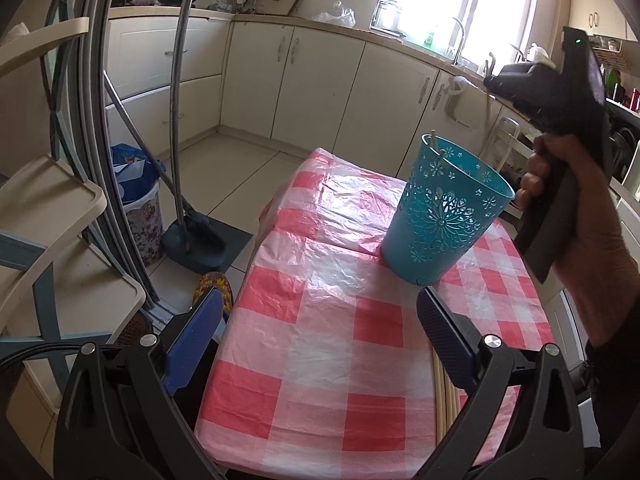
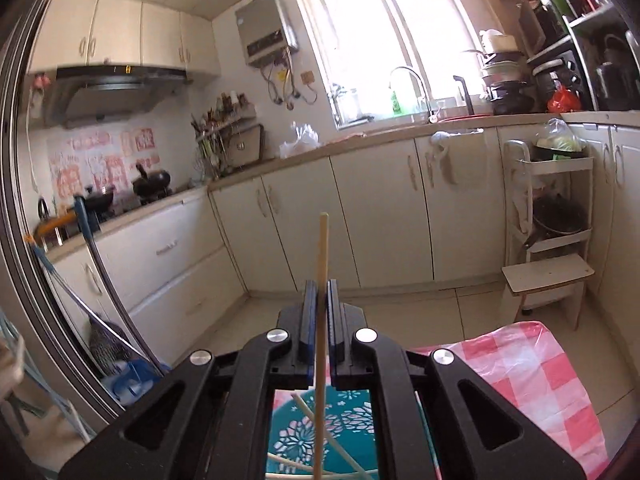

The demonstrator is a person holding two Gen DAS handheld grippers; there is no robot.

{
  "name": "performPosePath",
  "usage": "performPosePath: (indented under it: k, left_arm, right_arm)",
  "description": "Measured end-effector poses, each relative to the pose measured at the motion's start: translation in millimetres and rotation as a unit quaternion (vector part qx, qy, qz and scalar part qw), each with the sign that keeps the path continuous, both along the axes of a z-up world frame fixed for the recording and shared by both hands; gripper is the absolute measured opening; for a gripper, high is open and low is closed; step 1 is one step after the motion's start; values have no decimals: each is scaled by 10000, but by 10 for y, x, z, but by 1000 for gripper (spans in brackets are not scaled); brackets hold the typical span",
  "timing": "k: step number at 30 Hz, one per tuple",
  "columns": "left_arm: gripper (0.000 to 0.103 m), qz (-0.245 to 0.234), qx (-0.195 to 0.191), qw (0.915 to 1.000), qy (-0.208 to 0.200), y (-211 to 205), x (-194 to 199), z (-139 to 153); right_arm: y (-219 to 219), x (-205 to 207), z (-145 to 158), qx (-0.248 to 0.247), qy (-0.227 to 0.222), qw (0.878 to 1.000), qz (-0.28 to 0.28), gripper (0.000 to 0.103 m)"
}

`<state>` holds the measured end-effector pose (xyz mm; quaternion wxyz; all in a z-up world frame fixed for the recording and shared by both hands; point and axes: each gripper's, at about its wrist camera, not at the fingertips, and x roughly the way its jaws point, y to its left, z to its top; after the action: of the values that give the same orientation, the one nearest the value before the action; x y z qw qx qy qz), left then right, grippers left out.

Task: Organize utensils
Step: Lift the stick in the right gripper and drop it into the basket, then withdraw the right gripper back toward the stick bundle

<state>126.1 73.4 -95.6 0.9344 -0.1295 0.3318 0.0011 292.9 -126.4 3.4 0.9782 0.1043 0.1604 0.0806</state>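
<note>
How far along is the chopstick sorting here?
Done: a few chopsticks already stand in the teal holder. In hand: the right gripper is shut on one chopstick above the holder. Left: several sticks lie on the table's near edge; the left gripper is open.

Checked-cloth table; upright teal basket; loose chopsticks near edge

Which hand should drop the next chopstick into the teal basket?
Right. The right gripper is shut on a chopstick, directly above the teal basket. The left gripper is open and empty, hanging back over the checked tablecloth.
</note>
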Motion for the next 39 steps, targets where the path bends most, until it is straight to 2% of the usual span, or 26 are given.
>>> performPosePath:
  k: [5,6,7,13,17,20,23,29,39]
  left_arm:
    - [94,2,-40,10000,8,8,-11,1]
    - [93,-1,-45,10000,-10,7,-20,21]
    - [94,0,-46,10000,-41,1,-38,49]
    - [94,-28,6,9997,-239,-60,-194,228]
    - [94,-95,57,9994,-335,-131,-323,321]
    - [94,-156,113,9991,-374,-211,-409,370]
    - [94,-243,218,9985,-437,-314,-509,427]
    - [95,-356,303,9977,-497,-450,-656,484]
    - [95,-427,359,9969,-560,-532,-758,555]
  right_arm:
    - [-3,-58,-121,-326,343,9985,273,7]
    - [-27,-119,-140,-303,379,9984,301,10]
    - [-51,-221,-155,-258,394,9984,312,16]
    - [-312,-1039,-285,-8,578,9975,406,30]
    - [-450,-1619,-609,-221,987,9942,376,33]
    - [-542,-1863,-892,-341,1277,9910,221,33]
    - [-602,-1869,-1003,-156,1614,9867,121,33]
    - [-652,-1963,-986,22,1584,9873,144,33]
    - [-698,-2071,-897,19,1473,9890,161,33]
